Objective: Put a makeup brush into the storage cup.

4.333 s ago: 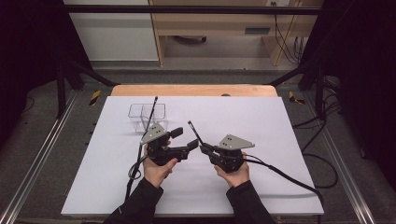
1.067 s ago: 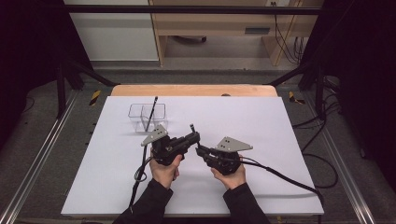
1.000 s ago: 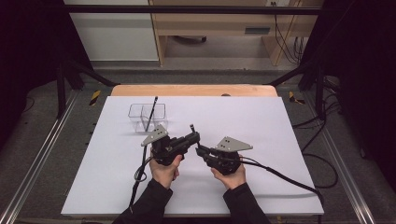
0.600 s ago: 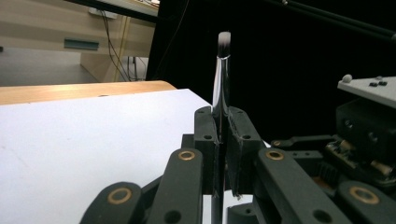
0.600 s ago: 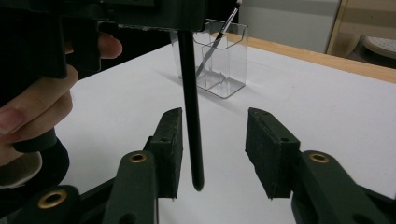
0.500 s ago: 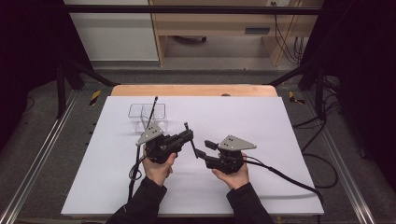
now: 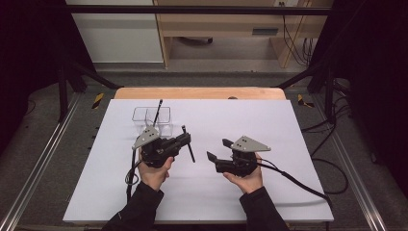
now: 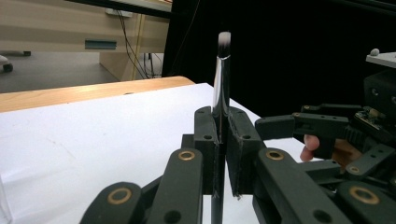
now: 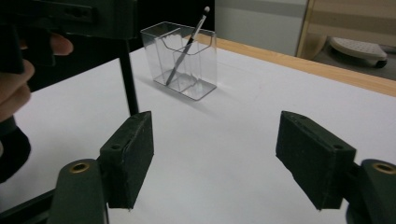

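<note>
I am gripping the black brush (image 8: 220,88) upright in my clenched left gripper (image 7: 184,140), the right gripper (image 7: 217,150) hanging released at its three o'clock; one brush is already standing in the clear holder (image 7: 153,119) at eleven o'clock; this one, I judge, is awaiting placement.

White sheet (image 7: 298,125) over a wooden tabletop (image 7: 202,93), just a strip of wood peeking out at the far edge. Behind, a wooden desk (image 7: 226,24) with cables (image 7: 298,48) dangling at its right. Metal rail (image 7: 38,168) along the left, yellow-and-black tape (image 7: 97,100) near the far-left corner.
</note>
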A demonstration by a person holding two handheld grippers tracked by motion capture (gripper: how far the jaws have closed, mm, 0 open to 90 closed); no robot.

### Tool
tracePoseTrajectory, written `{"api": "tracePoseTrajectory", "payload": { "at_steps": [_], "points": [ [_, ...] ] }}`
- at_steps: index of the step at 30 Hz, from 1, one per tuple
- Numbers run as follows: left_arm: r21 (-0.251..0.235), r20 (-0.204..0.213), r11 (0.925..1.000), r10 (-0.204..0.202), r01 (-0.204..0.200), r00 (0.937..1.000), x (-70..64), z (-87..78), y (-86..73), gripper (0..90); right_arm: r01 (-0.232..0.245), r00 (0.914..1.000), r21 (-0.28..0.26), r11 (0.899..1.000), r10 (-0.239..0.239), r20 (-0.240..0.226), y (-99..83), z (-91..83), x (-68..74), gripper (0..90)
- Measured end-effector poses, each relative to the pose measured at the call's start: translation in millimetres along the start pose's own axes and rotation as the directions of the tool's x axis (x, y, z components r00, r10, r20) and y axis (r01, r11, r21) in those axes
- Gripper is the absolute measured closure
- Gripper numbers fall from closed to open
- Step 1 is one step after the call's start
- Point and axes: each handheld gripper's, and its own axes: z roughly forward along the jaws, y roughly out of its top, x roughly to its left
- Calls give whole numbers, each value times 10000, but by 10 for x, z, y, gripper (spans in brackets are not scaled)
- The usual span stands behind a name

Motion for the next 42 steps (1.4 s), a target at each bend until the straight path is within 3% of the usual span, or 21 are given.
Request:
{"api": "tracePoseTrajectory", "payload": {
  "at_steps": [8, 18, 42],
  "points": [
    [219, -215, 9996, 199, -194, 9996, 53, -100, 23, 834, -82, 9992, 107, 9999, 77, 393, -19, -49, -83, 189],
    [380, -559, 9989, 286, -265, 9980, 170, -261, 31, 835, -202, 9982, 344, 9992, 182, 569, -41, -89, -142, 133],
    [676, -1321, 9972, 412, -325, 9904, 379, -527, 6, 834, -562, 9915, 557, 9969, 491, 1207, -145, -318, -368, 105]
  ]
}}
